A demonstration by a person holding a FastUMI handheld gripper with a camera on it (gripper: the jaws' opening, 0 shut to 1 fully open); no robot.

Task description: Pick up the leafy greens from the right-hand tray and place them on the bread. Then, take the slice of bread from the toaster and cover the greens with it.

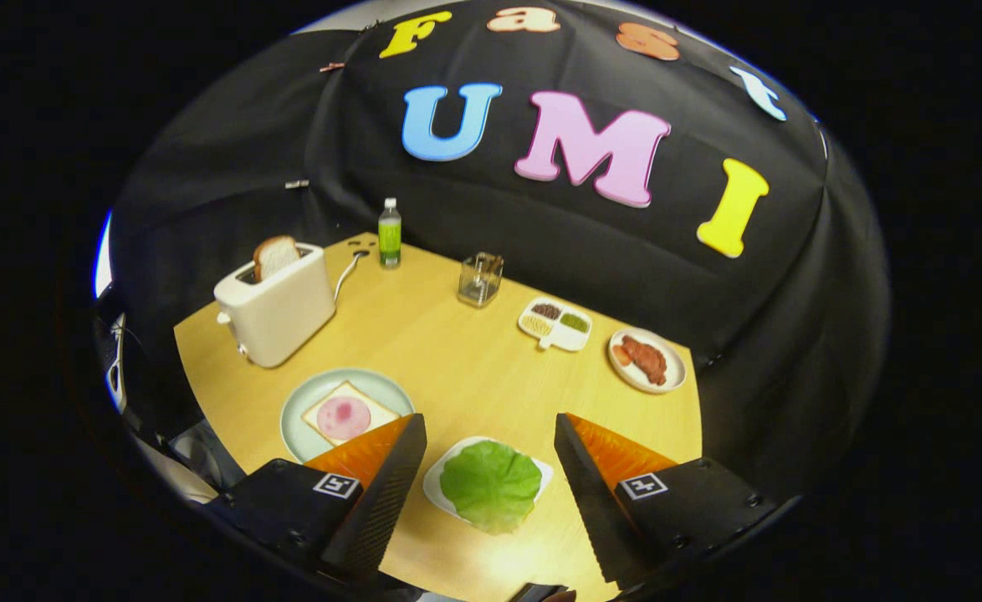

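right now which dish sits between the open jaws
The white tray holding the leafy greens. The bread plate lies beside them, and the divided dish and meat plate lie well beyond.

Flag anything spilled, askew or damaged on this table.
Nothing stands out. The toaster is upright with its bread slice in the slot, the leafy greens lie flat in their tray between the open gripper fingers.

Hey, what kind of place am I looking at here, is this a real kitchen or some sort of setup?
Most likely a staged demo booth, not a real kitchen: black cloth wall behind a wooden table set with a toaster and leafy greens on a tray. The hand-held gripper hangs open above the greens.
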